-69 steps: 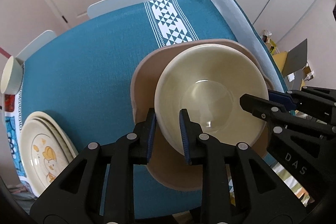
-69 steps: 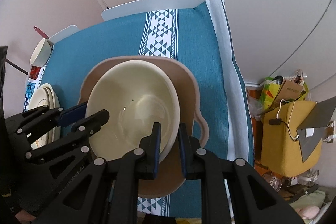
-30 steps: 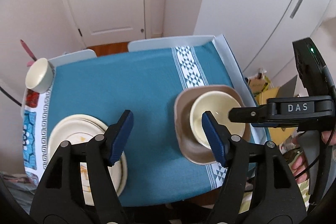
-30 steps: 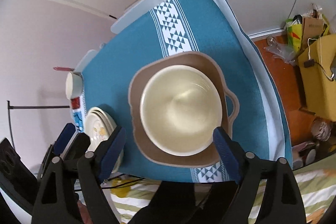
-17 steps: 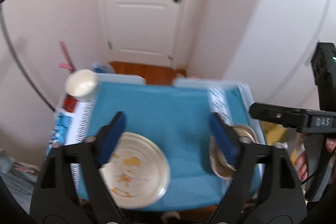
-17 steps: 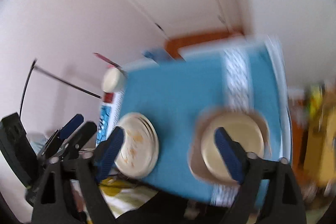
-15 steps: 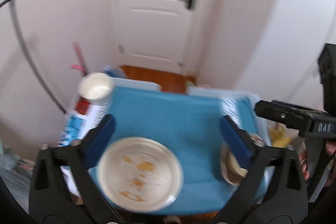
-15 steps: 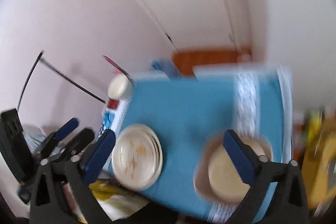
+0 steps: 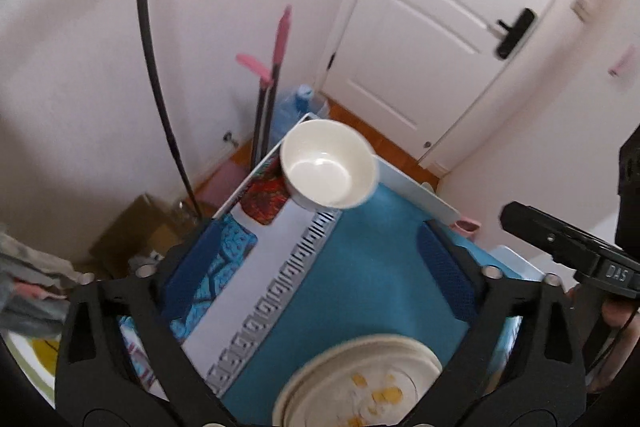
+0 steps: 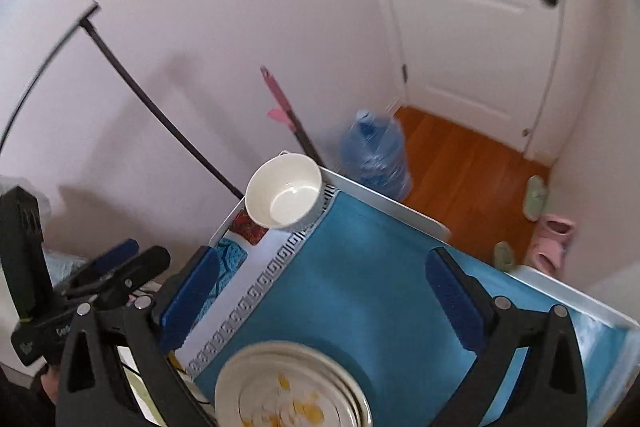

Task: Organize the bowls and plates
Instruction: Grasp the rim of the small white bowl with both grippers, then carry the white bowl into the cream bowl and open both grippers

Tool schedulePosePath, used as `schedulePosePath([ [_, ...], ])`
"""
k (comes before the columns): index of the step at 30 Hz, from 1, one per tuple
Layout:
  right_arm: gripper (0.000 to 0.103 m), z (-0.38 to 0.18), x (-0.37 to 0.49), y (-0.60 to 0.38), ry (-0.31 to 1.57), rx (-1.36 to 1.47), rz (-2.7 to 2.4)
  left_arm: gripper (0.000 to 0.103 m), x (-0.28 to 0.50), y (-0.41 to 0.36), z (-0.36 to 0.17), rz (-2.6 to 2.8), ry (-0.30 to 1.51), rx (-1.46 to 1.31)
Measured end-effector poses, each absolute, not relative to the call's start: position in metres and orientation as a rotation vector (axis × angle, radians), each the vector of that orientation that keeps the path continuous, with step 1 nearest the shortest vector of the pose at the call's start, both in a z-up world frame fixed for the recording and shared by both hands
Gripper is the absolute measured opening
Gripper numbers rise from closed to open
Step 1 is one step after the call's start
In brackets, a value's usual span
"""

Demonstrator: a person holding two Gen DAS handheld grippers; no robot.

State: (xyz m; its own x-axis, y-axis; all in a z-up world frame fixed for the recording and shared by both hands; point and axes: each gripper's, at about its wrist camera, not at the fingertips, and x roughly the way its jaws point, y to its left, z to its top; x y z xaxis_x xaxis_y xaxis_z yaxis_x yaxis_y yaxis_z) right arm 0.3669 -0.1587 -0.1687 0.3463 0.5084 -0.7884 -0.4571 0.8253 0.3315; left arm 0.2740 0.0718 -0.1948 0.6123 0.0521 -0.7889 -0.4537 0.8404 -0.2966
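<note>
A small white bowl (image 9: 328,163) stands at the far corner of the table with the blue cloth (image 9: 360,279); it also shows in the right wrist view (image 10: 283,190). A stack of cream plates with yellow marks (image 9: 360,383) lies near the front edge, also in the right wrist view (image 10: 292,387). My left gripper (image 9: 316,275) is open and empty, high above the table. My right gripper (image 10: 320,295) is open and empty, also high above it. The brown dish and large bowl are out of view.
A white door (image 9: 452,35) and wood floor (image 10: 464,155) lie beyond the table. A blue water bottle (image 10: 376,155), pink-handled sticks (image 9: 272,75) and slippers (image 10: 548,239) sit on the floor. A black cable (image 9: 156,59) hangs at the left.
Both grippers let go of the large bowl on the brown dish, opened wide, rose and swung left. The views now face the small bowl and the plate stack.
</note>
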Motion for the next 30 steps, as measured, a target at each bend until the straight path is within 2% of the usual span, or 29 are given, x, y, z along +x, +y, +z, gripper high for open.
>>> schedulePosePath([
  [1,0.101,-0.183,0.383,-0.145,1.072,0.052,0.636,0.079,0.284,0.079,-0.206,0.305,0.887,-0.521],
  [2,0.1,-0.195,0.395,-0.135,1.093,0.048,0.644,0.077,0.294,0.086,-0.217,0.303,0.903,-0.537],
  [6,0.072,-0.243,0.43,-0.101,1.182,0.046,0.674,0.053,0.331,0.1,-0.261,0.276,0.972,-0.581],
  [7,0.067,-0.254,0.437,-0.094,1.202,0.044,0.679,0.05,0.338,0.103,-0.27,0.275,0.989,-0.582],
  [11,0.06,-0.288,0.459,-0.074,1.264,0.081,0.692,0.039,0.356,0.113,-0.299,0.286,1.023,-0.591],
  [14,0.05,-0.301,0.469,-0.064,1.284,0.065,0.698,0.033,0.367,0.117,-0.313,0.282,1.043,-0.588],
  [16,0.036,-0.311,0.477,-0.055,1.297,0.053,0.703,0.022,0.373,0.119,-0.318,0.269,1.048,-0.584],
  [20,0.019,-0.323,0.481,-0.048,1.314,0.045,0.717,0.02,0.382,0.114,-0.319,0.285,1.042,-0.521],
  [30,0.016,-0.313,0.471,-0.056,1.267,0.054,0.703,0.018,0.376,0.104,-0.294,0.276,1.008,-0.454],
])
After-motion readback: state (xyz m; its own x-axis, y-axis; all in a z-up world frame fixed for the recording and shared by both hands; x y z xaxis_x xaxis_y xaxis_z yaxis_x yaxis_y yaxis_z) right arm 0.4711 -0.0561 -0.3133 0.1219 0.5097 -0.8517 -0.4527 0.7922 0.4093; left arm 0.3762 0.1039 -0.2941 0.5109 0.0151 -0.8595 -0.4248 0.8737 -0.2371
